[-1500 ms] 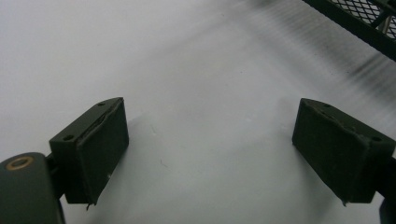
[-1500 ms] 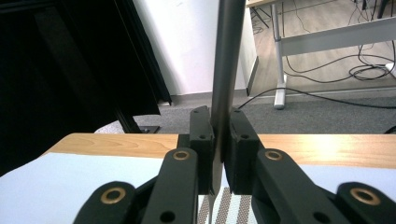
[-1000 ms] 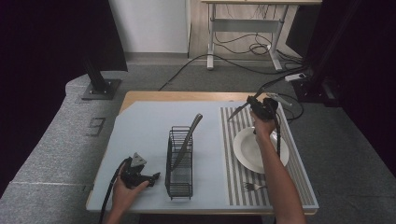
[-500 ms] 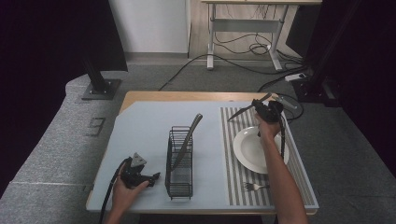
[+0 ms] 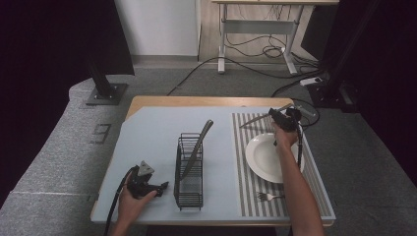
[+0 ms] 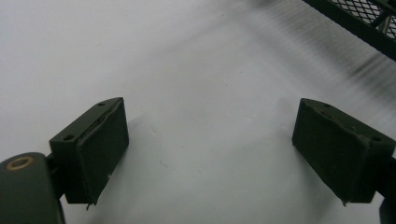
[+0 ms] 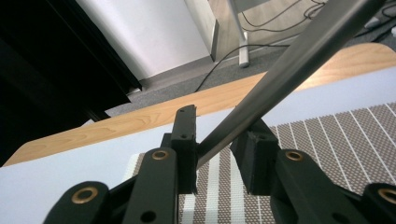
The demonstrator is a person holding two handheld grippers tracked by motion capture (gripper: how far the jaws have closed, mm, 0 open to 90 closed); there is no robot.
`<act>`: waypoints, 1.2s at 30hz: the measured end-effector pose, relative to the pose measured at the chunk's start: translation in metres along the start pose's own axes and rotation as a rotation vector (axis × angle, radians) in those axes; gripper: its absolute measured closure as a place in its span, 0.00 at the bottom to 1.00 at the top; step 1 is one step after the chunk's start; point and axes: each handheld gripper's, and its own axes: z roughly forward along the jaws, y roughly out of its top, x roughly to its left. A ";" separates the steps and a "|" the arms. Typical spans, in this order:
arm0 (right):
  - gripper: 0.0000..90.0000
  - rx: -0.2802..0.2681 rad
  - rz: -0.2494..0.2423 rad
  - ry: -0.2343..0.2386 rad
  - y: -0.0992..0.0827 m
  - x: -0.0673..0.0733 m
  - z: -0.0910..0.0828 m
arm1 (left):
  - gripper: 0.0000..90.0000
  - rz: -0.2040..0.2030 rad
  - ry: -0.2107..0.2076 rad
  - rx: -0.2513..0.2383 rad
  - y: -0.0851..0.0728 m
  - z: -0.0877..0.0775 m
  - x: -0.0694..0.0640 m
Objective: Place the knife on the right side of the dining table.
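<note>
Right hand-held gripper (image 5: 281, 118) is clamped on a knife (image 5: 255, 119) above the striped mat (image 5: 246, 162). Left hand-held gripper (image 5: 147, 184) rests wide open, empty. One utensil (image 5: 196, 147) stands in the rack (image 5: 189, 172); fork (image 5: 268, 196) and plate (image 5: 268, 157) apparently remain.

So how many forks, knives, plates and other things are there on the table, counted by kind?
Knives: 2, one knife leaning in the rack, one held knife in the right gripper
Forks: 1, the fork on the striped mat
Plates: 1, the white plate
Wire racks: 1, the black rack
Mats: 1
Total: 6
</note>
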 end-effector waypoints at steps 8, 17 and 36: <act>0.74 0.034 0.032 -0.057 -0.003 -0.005 0.003 | 0.11 0.000 0.000 0.000 0.000 0.000 0.000; 0.72 0.067 0.054 -0.068 -0.004 -0.010 0.004 | 0.11 0.000 0.000 0.000 0.000 0.000 0.000; 0.64 0.142 0.127 -0.117 -0.010 -0.024 0.012 | 0.11 0.000 0.000 0.000 0.000 0.000 0.000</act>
